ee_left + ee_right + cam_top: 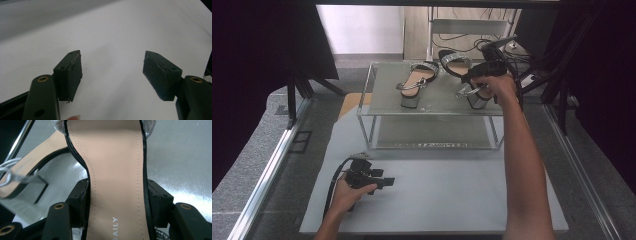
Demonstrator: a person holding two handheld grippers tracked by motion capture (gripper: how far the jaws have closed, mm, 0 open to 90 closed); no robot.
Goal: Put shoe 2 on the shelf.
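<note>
High view: two sandals [414, 82], right fingers [117, 202] clamp one [462, 75]; left fingers [112, 72] wide, empty.

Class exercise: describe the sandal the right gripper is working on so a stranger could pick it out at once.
Start at the two-tier metal rack at the table's far end. Two block-heeled sandals with sparkly straps stand on its top shelf. The right sandal is the one with the right gripper clamped across its tan insole; the left sandal stands free.
</note>
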